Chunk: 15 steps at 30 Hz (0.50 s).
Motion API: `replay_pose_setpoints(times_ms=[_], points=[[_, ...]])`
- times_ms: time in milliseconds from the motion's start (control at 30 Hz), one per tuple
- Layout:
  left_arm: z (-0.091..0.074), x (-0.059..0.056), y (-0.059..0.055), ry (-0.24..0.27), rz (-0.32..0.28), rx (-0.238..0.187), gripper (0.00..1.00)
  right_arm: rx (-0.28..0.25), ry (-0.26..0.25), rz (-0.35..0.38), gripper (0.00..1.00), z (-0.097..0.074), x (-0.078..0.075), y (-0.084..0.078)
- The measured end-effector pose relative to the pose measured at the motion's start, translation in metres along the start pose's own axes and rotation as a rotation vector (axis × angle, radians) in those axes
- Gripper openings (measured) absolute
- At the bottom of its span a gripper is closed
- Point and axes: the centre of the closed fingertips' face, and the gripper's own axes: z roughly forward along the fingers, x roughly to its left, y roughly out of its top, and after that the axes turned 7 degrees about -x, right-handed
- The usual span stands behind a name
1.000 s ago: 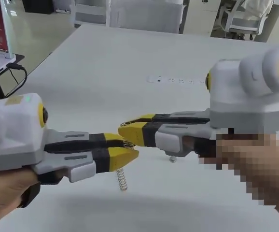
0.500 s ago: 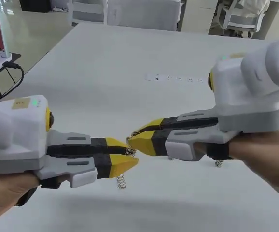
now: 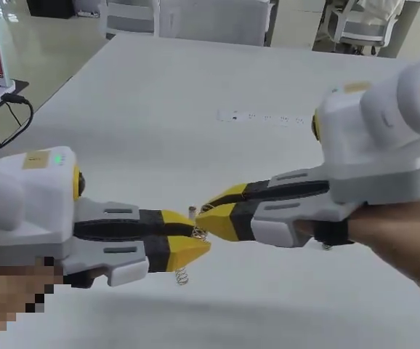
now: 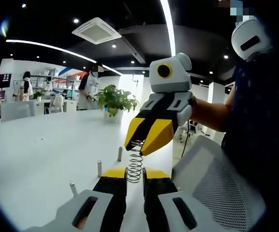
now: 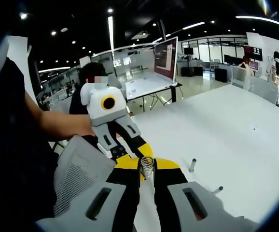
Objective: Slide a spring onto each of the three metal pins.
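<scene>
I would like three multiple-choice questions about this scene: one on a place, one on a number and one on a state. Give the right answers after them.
1. The lifted spring is:
A. threaded on a pin
B. between the tips of the left gripper and the right gripper
C. inside a box

2. In the left gripper view, how many metal pins stand on the table?
A. one
B. six
C. three

3. The left gripper's jaws are:
A. shut on the lifted spring
B. wide open and empty
C. shut on a pin

Answers:
1 B: both pairs of yellow tips meet at the spring, above the table.
2 C: three upright pins stand beside the jaws.
3 A: the coil sits pinched between the two jaws.
</scene>
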Motion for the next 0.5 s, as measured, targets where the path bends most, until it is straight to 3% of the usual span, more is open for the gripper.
replay_pose_setpoints(times_ms=[200, 500], points=[[-0.002, 0.002, -0.003, 0.006, 0.009, 0.01, 0.11, 0.016, -0.02, -0.017, 0.07, -0.003, -0.005, -0.001], [-0.013, 0.014, -0.012, 0.064, 0.021, 0.021, 0.25, 0.049, -0.083, -0.029, 0.07, -0.017, -0.026, -0.005]])
